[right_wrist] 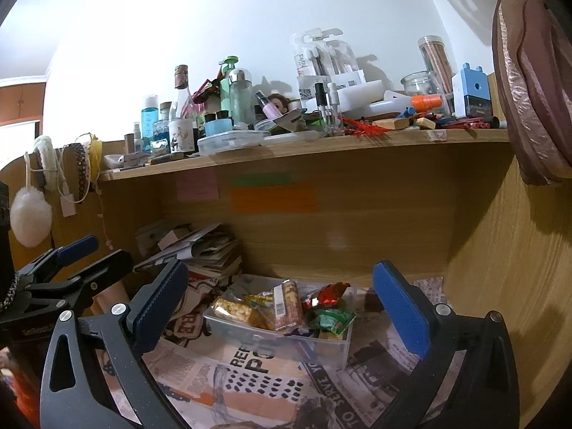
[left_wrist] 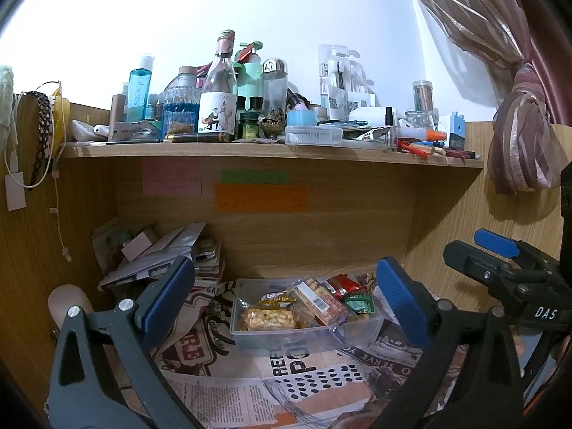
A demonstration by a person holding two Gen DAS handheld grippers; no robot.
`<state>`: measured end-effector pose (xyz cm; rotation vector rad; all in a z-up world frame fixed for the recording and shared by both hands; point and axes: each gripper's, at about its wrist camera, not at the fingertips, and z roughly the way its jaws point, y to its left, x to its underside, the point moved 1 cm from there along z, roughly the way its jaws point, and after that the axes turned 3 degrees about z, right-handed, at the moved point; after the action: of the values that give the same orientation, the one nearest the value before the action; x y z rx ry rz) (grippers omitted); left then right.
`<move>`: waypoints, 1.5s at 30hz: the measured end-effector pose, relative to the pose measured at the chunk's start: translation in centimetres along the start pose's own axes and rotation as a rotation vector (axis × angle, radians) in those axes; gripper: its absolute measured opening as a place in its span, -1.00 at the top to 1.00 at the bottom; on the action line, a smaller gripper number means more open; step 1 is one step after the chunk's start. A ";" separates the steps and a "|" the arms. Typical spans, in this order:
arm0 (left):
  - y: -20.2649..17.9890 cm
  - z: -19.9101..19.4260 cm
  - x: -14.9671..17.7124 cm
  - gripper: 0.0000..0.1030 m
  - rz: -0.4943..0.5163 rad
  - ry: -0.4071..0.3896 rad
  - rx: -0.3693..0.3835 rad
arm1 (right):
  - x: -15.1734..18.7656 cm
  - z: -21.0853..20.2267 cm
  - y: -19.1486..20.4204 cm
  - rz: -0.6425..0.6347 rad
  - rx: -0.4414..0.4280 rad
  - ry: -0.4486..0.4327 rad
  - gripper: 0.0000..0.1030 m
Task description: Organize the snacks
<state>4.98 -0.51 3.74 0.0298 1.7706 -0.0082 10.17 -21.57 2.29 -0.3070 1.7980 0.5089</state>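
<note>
Snacks (left_wrist: 304,307) fill the clear bin (left_wrist: 250,336), both grippers (left_wrist: 286,298) (right_wrist: 280,302) released before its near rim.

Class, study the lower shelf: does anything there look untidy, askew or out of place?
Yes. The stack of papers and booklets at the back left slumps in a crooked heap. The snack packets lie jumbled at angles in the clear bin, not in rows.

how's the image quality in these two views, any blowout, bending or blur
Left wrist view: the white wall is blown out at upper left, the shelf edge bows from fisheye, and the snack container stays sharp. Right wrist view: the wall glares, bottles cast shadows on it, and the sticky notes' writing is unreadable.
</note>
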 end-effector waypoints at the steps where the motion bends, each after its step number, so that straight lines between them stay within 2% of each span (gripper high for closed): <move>1: 0.0 0.0 0.0 -1.00 0.000 0.000 0.001 | 0.0 0.0 0.0 0.001 0.001 0.001 -1.00; 45: -0.1 0.0 0.0 -1.00 -0.005 -0.009 0.039 | 0.2 0.2 0.5 -0.024 -0.002 0.009 -1.00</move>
<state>4.94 -0.58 3.74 0.0532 1.7619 -0.0466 10.07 -21.06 2.10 -0.3320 1.8008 0.4928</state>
